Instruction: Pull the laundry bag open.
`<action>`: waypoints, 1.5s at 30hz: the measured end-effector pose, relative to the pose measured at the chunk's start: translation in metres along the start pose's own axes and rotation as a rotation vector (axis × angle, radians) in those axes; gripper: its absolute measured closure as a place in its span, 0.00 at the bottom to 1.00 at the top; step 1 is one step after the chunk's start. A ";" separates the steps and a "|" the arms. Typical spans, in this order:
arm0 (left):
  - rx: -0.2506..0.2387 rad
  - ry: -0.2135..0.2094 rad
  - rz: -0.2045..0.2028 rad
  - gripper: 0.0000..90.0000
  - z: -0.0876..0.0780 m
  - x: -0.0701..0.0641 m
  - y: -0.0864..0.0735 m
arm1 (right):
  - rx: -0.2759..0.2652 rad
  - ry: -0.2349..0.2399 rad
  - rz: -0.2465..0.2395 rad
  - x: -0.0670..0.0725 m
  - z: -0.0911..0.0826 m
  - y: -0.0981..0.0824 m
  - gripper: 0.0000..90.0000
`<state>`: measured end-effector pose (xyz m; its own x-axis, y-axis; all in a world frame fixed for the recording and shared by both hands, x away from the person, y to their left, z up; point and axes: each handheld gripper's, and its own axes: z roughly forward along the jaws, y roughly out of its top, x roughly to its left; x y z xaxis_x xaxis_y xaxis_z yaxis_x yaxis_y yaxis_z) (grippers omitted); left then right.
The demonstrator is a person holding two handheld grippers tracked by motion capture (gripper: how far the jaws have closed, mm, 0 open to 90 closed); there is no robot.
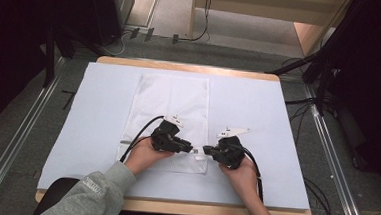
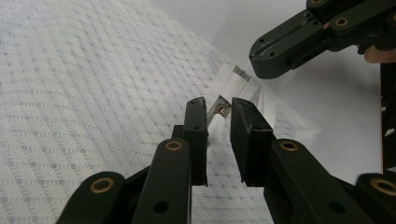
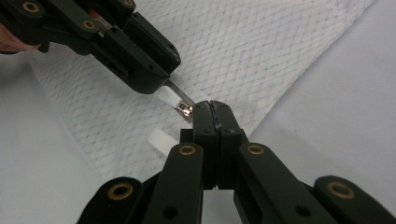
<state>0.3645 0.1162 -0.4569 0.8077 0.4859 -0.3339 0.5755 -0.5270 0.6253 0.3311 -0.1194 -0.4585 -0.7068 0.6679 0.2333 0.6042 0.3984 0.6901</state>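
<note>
Nearest the lens, at the near edge of the flat white mesh laundry bag point(image 1: 170, 121), a small metal zipper slider point(image 3: 186, 110) with a white plastic pull tab point(image 3: 168, 97) is seen, and this is judged the place to take hold: the tab is small, stiff and probably slippery, so a firm pinch close to the slider would be called for. The bag itself is judged light, soft and limp, likely to bunch or drag unless its edge is pinned while the zipper is drawn. It is a pale rectangular netted pouch with a fine diamond weave, laid flat in the middle of the white-covered table point(image 1: 268, 117). The left gripper point(image 2: 218, 116) is held with its jaws narrowly parted around the zipper end, and whether the pads press on it cannot be told. The right gripper point(image 3: 211, 108) is pressed together at the slider, though what it pinches is hidden. Both are held by hands at the bag's near edge.
</note>
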 end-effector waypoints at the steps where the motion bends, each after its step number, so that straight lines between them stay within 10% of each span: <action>1: 0.002 0.002 0.000 0.86 0.000 0.000 0.000 | 0.005 0.000 0.003 -0.001 0.001 0.000 1.00; 27: 0.017 -0.001 0.014 0.96 0.018 -0.006 -0.002 | 0.029 -0.020 -0.023 -0.002 0.016 -0.002 1.00; 45: 0.056 -0.071 -0.079 0.98 0.014 0.003 0.004 | 0.010 -0.024 -0.080 0.001 0.018 -0.005 1.00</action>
<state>0.3709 0.1056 -0.4653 0.7653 0.4782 -0.4309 0.6426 -0.5278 0.5555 0.3338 -0.1093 -0.4737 -0.7441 0.6483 0.1611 0.5498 0.4573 0.6990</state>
